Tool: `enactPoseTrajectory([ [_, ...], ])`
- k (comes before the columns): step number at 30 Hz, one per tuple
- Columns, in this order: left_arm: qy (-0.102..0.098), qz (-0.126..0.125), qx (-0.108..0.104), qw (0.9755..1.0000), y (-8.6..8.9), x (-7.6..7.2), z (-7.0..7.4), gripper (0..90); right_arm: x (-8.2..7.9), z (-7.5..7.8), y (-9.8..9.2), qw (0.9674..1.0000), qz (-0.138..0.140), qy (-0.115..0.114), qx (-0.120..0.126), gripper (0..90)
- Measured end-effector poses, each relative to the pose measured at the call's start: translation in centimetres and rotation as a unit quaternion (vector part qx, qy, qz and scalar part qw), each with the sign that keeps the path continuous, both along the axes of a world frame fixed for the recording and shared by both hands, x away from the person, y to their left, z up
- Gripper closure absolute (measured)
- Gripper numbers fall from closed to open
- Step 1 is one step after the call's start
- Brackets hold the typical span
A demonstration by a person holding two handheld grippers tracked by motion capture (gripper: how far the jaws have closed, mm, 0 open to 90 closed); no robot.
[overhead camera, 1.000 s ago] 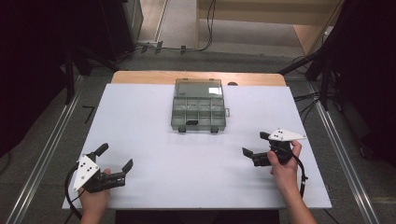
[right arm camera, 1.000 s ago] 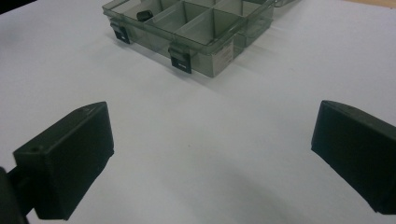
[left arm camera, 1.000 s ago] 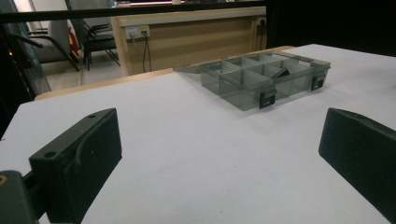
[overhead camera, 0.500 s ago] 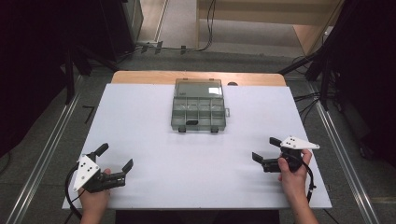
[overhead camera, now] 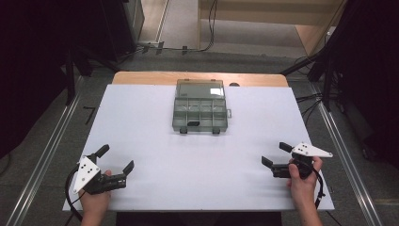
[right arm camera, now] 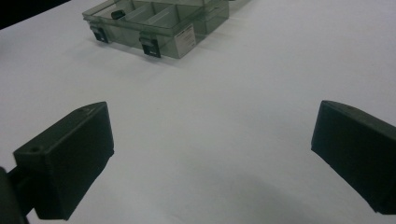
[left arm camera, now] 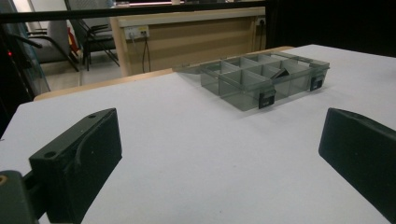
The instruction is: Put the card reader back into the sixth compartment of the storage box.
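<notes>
A white table top [overhead camera: 197, 165] has a see-through grey box [overhead camera: 200, 112] w/ small compartments sitting on its far middle part; the box is open, its clear lid laid back flat toward the far edge; two dark latches sit on the box's near wall; a small dark thing [overhead camera: 193, 124] lies in a near compartment, just left of the middle one, can't tell what it is.

The left gripper [overhead camera: 115, 158] is near the table's front left corner, held by the left hand [overhead camera: 96, 200]; its jaws are spread wide apart w/ nothing between them; a grey three-cornered plate sits on top of it; in the left gripper view the box [left arm camera: 261, 77] is far ahead & to the right, well apart from the jaws, w/ bare table between.

The right gripper [overhead camera: 276, 154] is near the front right part of the table, held by the right hand [overhead camera: 303, 181]; its jaws are also spread wide w/ nothing in them, pointing left; in the right gripper view the box [right arm camera: 156, 23] is up ahead & to the left, well apart.

Past the table are a grey floor, cables & a wood desk.
</notes>
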State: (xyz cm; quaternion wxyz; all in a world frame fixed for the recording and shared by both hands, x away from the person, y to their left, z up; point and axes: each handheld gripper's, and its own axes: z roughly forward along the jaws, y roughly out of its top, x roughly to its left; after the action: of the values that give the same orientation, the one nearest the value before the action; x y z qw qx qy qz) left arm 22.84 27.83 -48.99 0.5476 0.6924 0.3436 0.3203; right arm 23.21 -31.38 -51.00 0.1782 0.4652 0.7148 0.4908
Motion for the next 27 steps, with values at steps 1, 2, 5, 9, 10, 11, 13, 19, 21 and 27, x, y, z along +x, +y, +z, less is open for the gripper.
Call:
enactPoseTrajectory([
  [1,0.000,0.000,0.000,1.0000,0.0,0.0,0.0,0.0,0.0,0.0,0.0,1.0000,0.000,0.000,0.000,0.0],
  [2,0.000,0.000,0.000,1.0000,0.0,0.0,0.0,0.0,-0.1,0.0,-0.2,1.0000,-0.001,-0.001,0.002,0.0],
  [5,0.000,0.000,0.000,1.0000,0.0,0.0,0.0,0.0,-0.7,-0.1,-1.1,0.9999,-0.009,-0.003,0.009,0.0],
  [9,0.000,0.000,0.000,1.0000,0.0,0.0,0.0,0.0,-1.2,-0.2,-1.7,0.9998,-0.014,-0.008,0.010,0.0],
  [10,0.000,0.000,0.000,1.0000,0.0,0.0,0.0,0.0,-1.2,-0.2,-1.7,0.9998,-0.014,-0.008,0.010,0.0],
  [11,0.000,0.000,0.000,1.0000,0.0,0.0,0.0,0.0,-1.6,-0.3,-2.1,0.9998,-0.016,-0.008,0.011,0.0],
  [13,0.000,0.000,0.000,1.0000,0.0,0.0,0.0,0.0,-1.8,-0.3,-2.3,0.9997,-0.018,-0.010,0.011,0.0],
  [19,0.000,-0.001,-0.001,1.0000,0.0,0.0,0.0,0.0,-2.3,-0.3,-2.9,0.9994,-0.023,-0.020,0.016,0.0],
  [21,0.000,-0.001,-0.002,1.0000,0.0,0.0,0.0,0.0,-2.4,-0.5,-3.1,0.9991,-0.025,-0.023,0.026,0.0],
  [27,0.000,-0.001,-0.003,1.0000,0.0,0.0,0.0,0.0,-2.2,-0.8,-2.8,0.9994,-0.019,-0.019,0.022,0.0],
])
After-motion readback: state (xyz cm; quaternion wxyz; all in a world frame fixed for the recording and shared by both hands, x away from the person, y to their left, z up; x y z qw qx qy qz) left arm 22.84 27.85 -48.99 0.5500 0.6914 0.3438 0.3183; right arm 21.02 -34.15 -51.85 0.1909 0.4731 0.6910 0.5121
